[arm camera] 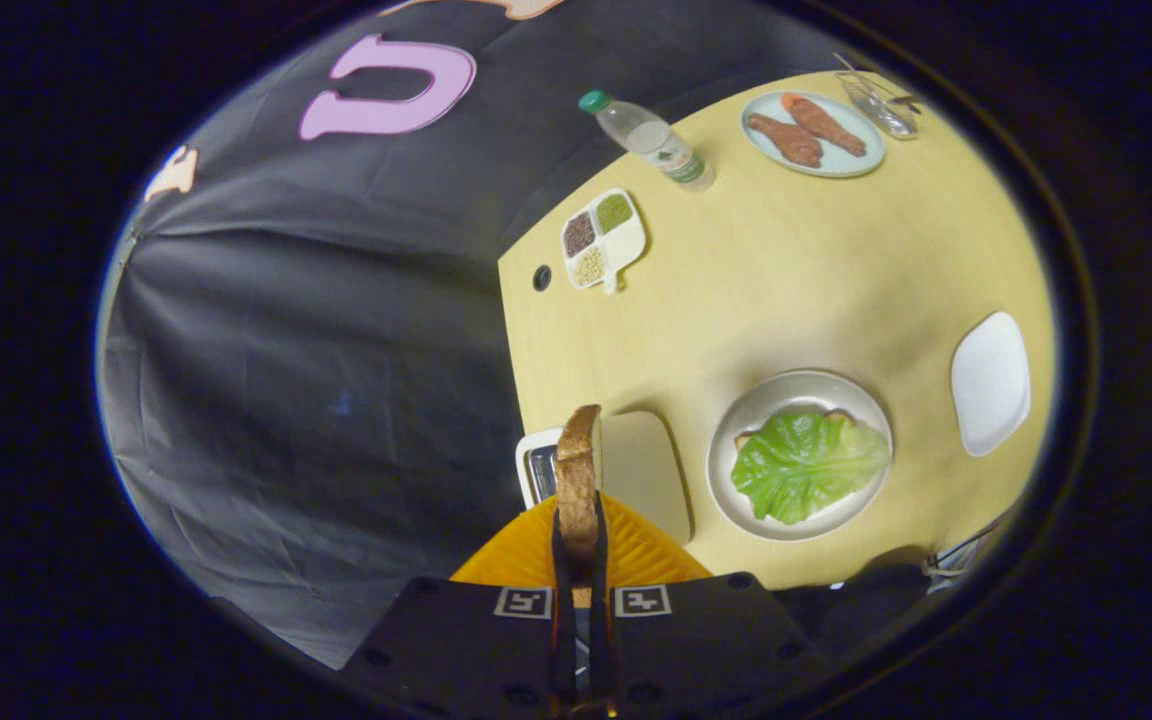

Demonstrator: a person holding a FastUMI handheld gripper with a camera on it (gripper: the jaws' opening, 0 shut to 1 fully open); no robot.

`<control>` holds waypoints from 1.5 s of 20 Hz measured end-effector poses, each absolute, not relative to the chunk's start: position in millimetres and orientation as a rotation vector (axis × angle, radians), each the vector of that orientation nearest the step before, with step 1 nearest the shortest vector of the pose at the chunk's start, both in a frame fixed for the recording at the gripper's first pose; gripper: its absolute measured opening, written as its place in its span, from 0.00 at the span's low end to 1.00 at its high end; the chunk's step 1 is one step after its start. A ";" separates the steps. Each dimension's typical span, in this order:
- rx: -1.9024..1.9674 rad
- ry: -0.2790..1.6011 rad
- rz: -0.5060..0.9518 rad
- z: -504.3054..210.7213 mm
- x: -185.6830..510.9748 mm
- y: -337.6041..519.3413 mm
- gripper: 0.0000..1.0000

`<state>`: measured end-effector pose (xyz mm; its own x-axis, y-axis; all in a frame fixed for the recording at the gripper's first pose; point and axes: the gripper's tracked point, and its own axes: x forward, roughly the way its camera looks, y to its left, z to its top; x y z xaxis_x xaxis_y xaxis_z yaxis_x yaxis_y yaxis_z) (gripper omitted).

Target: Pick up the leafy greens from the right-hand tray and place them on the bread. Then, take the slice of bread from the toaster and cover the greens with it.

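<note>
While I'm hanging up above the table [786, 290], my gripper [579, 535] has its 2 fingers [562, 560] squeezed narrow on a slice of bread [579, 470], 1 on each face, so the toast stands on edge between them and pokes out past the tips. It's browned along the crust and clear of everything else.

Right behind the toast is the toaster [536, 470], white with a dark slot on top, sitting at the near corner of the table. Just beside it there's a pale beige board [646, 470], and something orange and ribbed [636, 555] sits under my fingers, can't really tell what it is.

Off to the side of the board is a round plate [736, 470] with the leafy greens [806, 465] already laid out on it. A bit of the bottom bread [744, 438] peeks from under the leaf at 1 edge. So the greens are on the bread, nothing on top of them.

Beyond that plate is a white square-ish tray [991, 385] with nothing on it. Further across the table: a small divided dish [604, 240] with 3 little piles of grains or spices, a water bottle [648, 138] with a green cap, and another plate [816, 135] holding 2 reddish-brown pieces of food. A clear glass container [876, 105] sits just next to that plate at the far edge.
</note>
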<state>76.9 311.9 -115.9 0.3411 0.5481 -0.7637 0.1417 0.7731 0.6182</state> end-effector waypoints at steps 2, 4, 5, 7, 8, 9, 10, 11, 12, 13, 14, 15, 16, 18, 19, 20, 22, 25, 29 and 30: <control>0.739 1.189 0.296 -113.5 79.1 293.5 0.09; 0.785 1.141 0.308 -121.6 87.1 274.6 0.09; 0.797 1.121 0.319 -125.2 90.6 266.5 0.09; 0.820 1.107 0.348 -137.3 92.4 253.1 0.08; 0.825 1.108 0.360 -146.2 92.5 246.9 0.09; 0.822 1.114 0.369 -156.0 88.7 240.5 0.09; 0.805 1.123 0.377 -168.1 86.2 234.3 0.09; 0.783 1.133 0.382 -179.8 83.0 228.3 0.08; 0.765 1.144 0.389 -191.9 80.5 225.5 0.09; 0.754 1.155 0.396 -202.8 76.6 224.8 0.09; 0.754 1.164 0.406 -212.6 74.2 225.2 0.09; 0.755 1.171 0.414 -221.1 72.1 226.1 0.09; 0.749 1.176 0.422 -230.5 71.2 227.3 0.09; 0.713 1.188 0.428 -250.8 66.7 225.9 0.08; 0.697 1.199 0.435 -259.3 61.8 225.5 0.08; 0.688 1.210 0.443 -266.8 57.9 225.9 0.08; 0.667 1.236 0.462 -281.5 49.2 224.5 0.09; 0.616 1.250 0.461 -302.0 43.9 224.8 0.08; 0.561 1.228 0.418 -313.9 50.2 214.3 0.08; 0.543 1.221 0.402 -317.9 52.4 210.9 0.08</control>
